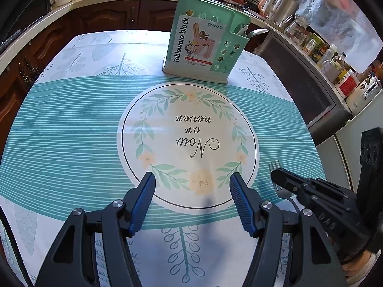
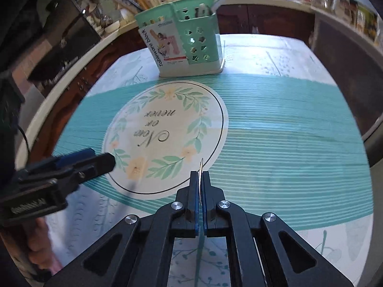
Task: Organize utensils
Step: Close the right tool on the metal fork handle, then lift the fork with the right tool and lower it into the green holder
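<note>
A mint-green tableware block [image 1: 203, 40] stands upright at the far side of the table, with chopsticks in its tall part and spoons [image 1: 249, 32] in its lower side cup; it also shows in the right wrist view [image 2: 184, 38]. My left gripper [image 1: 192, 181] is open and empty, low over the printed tablecloth. My right gripper [image 2: 199, 174] is shut on a metal fork, seen edge-on, its tip [image 2: 201, 163] poking past the pads. In the left wrist view the fork's tines [image 1: 274, 167] stick out past the right gripper [image 1: 277, 175].
The tablecloth [image 1: 71, 124] has a round "Now or never" print at its middle. Dark wood cabinets and a countertop [image 1: 95, 2] wrap the far and left sides. A crowded shelf of jars and bottles [image 1: 330, 59] runs along the right.
</note>
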A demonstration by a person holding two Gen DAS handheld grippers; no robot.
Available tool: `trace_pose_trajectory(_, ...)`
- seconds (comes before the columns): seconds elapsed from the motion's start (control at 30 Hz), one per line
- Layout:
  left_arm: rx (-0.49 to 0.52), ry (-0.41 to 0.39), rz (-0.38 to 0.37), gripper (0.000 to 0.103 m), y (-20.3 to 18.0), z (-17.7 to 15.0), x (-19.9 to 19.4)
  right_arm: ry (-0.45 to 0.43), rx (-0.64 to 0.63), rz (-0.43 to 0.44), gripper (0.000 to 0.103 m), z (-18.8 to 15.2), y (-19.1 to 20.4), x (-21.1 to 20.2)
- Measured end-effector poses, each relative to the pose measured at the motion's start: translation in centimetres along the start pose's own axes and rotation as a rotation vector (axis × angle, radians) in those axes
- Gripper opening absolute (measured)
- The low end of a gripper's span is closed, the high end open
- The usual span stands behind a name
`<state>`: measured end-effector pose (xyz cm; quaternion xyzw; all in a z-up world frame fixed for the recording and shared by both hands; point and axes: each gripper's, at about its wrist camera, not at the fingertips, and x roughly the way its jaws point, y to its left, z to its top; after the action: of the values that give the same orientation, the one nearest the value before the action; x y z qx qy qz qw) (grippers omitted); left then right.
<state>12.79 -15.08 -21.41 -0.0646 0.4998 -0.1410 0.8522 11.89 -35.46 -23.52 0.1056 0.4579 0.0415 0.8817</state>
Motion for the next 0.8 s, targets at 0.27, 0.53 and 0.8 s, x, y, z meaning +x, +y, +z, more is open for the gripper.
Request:
trace_pose_trajectory(0.27, 0.023, -0.028, -0.006, 0.063, -0.6, 1.2, -0.9, -0.05, 0.246, 0.262, 0.002, 2.7, -2.5, -3.1)
trace_pose_trajectory(0.53, 0.035, -0.118, 0.01, 0.063, -1.0, 4.5, -3.4, -0.23, 0.274, 0.372, 0.002, 9.4, -1.7, -6.3)
trace_pose_trajectory(0.8, 0.008, -0.191, 0.048, 0.063, -0.6, 10.4, -5.2, -0.46, 0.274, 0.459, 0.002, 19.8, -0.3, -8.8)
